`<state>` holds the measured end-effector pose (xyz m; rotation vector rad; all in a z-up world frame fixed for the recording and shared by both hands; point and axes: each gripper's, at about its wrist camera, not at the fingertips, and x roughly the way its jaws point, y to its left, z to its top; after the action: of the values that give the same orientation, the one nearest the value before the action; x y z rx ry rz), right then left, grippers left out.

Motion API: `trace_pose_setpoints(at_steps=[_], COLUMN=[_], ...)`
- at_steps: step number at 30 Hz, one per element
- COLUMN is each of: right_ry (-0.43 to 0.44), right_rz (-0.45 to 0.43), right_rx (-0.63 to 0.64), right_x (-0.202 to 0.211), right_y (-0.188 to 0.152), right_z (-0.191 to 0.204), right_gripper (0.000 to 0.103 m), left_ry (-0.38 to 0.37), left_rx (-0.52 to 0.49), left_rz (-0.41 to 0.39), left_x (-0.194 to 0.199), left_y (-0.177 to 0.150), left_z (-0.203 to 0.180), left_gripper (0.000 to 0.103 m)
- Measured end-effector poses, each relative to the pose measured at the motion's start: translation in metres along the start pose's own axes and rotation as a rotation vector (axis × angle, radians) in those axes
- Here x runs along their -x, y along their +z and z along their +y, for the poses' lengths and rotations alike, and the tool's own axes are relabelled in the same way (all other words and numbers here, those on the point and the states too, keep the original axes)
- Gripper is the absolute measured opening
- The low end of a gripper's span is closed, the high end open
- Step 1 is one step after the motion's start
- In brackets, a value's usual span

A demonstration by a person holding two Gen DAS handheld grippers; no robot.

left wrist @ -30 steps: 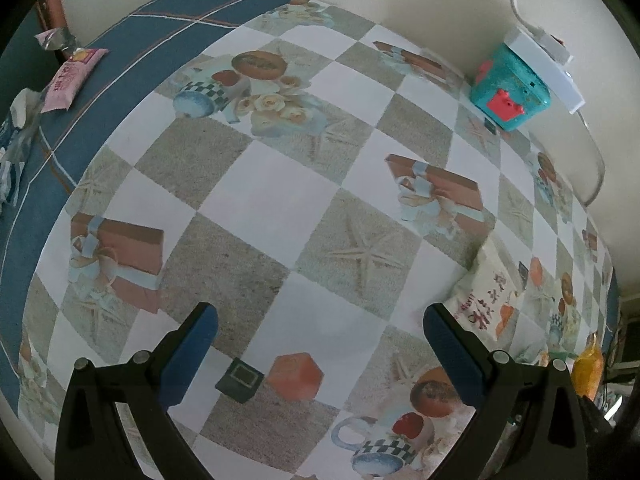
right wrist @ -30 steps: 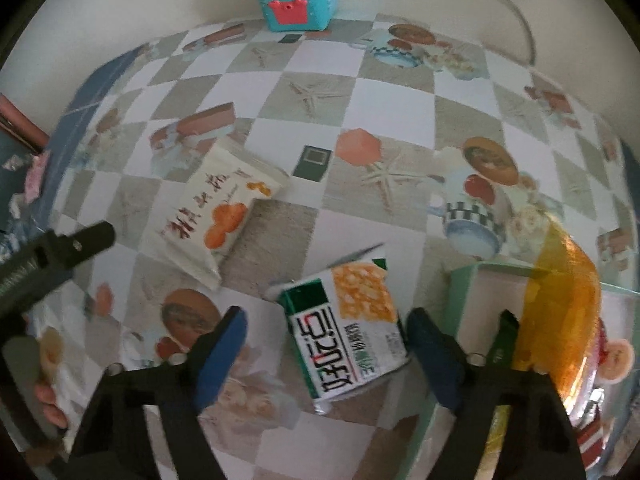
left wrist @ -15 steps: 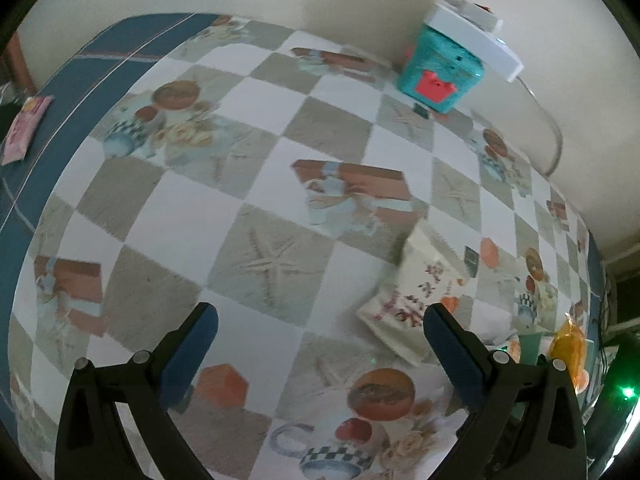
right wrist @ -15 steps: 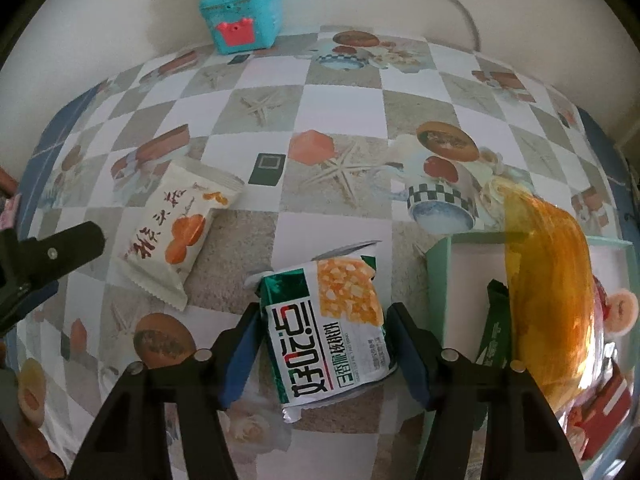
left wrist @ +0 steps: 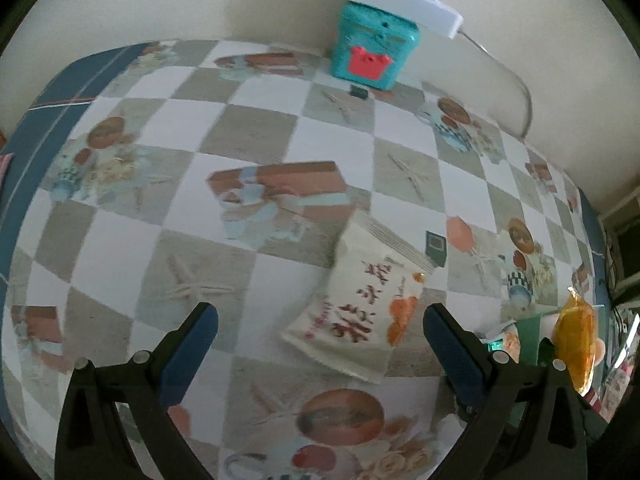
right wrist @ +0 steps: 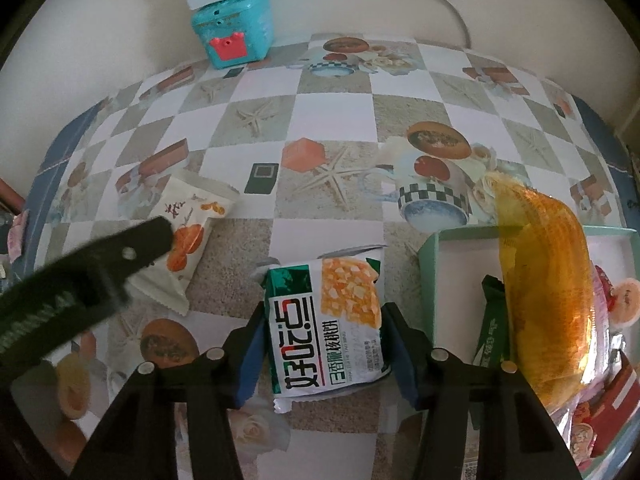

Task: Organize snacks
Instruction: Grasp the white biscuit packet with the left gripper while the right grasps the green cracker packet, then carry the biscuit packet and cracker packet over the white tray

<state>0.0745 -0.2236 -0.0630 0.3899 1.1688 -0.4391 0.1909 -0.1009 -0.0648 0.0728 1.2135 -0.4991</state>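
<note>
While the right tool [right wrist: 324, 354] has just been closing on the green snack pack [right wrist: 326, 326] beside the tray [right wrist: 430, 276] (left tool [left wrist: 320, 354] wide, empty), the slick wrapper may slip.

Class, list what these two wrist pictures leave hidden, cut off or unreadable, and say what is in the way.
- Right wrist view: the tray runs off the right and bottom edges; the orange bag covers most of its contents.
- Right wrist view: the other tool's dark arm hides the lower left of the white snack packet.
- Left wrist view: the tray is only a sliver behind the right finger.
- Left wrist view: the tablecloth print is blurred.
</note>
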Motion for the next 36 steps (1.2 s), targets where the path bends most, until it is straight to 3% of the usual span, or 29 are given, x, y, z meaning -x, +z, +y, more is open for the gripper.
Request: trace_pose_setpoints(at_steps=[7, 9, 12, 16, 17, 21, 27, 36], right_ry=[0.018, 0.020, 0.020, 0.015, 0.014, 0.011, -0.011, -0.032], right_rz=[-0.003, -0.004, -0.004, -0.005, -0.005, -0.003, 0.006, 0.031], right_rx=[-0.004, -0.004, -0.004, 0.001, 0.001, -0.003, -0.003, -0.009], right_x=[0.000, 0.001, 0.000, 0.001, 0.001, 0.002, 0.001, 0.001], right_y=[0.000, -0.001, -0.001, -0.002, -0.002, -0.003, -0.003, -0.007], right_z=[-0.001, -0.001, -0.001, -0.001, -0.001, 0.000, 0.003, 0.012], right_gripper=[0.057, 0.058, 0.058, 0.058, 0.058, 0.058, 0.058, 0.054], left_ry=[0.015, 0.050, 0.091, 0.121, 0.121, 0.106, 0.167, 0.180], left_rx=[-0.060, -0.080, -0.088, -0.053, -0.041, 0.017, 0.071, 0.132], left_rz=[0.014, 0.005, -0.004, -0.032, -0.034, -0.033, 0.017, 0.059], left_x=[-0.014, -0.016, -0.017, -0.011, -0.011, -0.007, -0.003, 0.013], left_y=[-0.001, -0.002, -0.001, 0.003, 0.003, 0.006, 0.006, -0.007], left_z=[-0.024, -0.029, -0.029, -0.017, -0.014, 0.002, 0.026, 0.053], left_gripper=[0.099, 0.096, 0.088, 0.059, 0.057, 0.056, 0.056, 0.053])
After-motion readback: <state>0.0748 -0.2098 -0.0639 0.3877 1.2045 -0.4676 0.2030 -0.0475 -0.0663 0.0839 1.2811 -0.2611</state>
